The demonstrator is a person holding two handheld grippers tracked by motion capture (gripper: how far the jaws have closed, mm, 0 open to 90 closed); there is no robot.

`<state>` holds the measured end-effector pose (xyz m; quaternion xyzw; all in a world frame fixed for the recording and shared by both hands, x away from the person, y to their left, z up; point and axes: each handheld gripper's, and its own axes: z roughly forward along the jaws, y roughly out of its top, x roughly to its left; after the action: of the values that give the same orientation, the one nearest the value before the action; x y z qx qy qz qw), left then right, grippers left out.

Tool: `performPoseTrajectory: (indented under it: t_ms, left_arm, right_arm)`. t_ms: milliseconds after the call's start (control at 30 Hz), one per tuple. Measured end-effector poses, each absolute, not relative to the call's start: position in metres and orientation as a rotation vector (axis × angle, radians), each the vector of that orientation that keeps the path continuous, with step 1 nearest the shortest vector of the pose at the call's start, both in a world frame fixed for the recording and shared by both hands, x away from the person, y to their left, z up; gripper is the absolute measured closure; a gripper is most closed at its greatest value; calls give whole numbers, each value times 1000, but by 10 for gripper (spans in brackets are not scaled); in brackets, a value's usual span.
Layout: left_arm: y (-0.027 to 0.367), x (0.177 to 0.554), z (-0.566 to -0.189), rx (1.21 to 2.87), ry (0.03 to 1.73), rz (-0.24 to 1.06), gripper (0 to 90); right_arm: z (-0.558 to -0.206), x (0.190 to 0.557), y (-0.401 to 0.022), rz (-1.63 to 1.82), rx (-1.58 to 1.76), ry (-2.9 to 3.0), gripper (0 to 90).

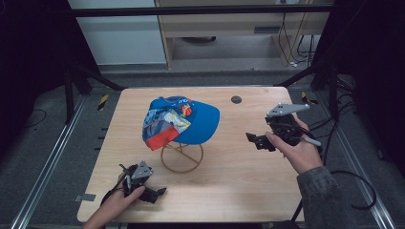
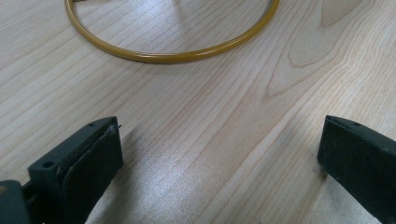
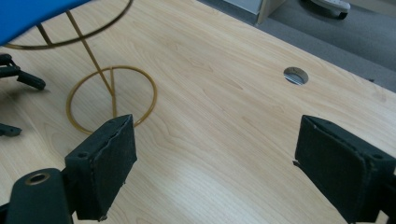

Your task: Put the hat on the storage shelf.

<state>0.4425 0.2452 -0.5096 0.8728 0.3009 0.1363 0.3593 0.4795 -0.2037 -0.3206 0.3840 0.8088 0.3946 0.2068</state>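
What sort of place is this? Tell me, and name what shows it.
Probably a lab recording station, not a home or shop: a bare wooden table ringed by dark metal framing, loose cables on a grey floor behind, and a blue cap on a wire stand as a prop.

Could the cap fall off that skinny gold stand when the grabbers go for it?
Yes, maybe. The blue cap sits on a thin wire stand with only a ring for a base, so a sideways pull might tip the whole stand. The cap also hangs tilted, low on one side, so a nudge could slide it off. The left gripper and right gripper are both open and apart from it; coming in from two sides, one might bump the stand first.
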Motion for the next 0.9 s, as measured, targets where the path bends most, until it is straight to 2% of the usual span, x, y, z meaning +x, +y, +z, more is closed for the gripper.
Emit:
performPoseTrajectory:
  t_ms: [433, 900]
  left_arm:
    - [245, 442, -510, 2250, 777, 351, 0]
    - [245, 442, -510, 2250, 777, 352, 0]
  right_arm:
    - [-349, 476, -230, 1077, 1140, 2191, 123]
    - [-377, 484, -238, 1040, 1176, 2180, 122]
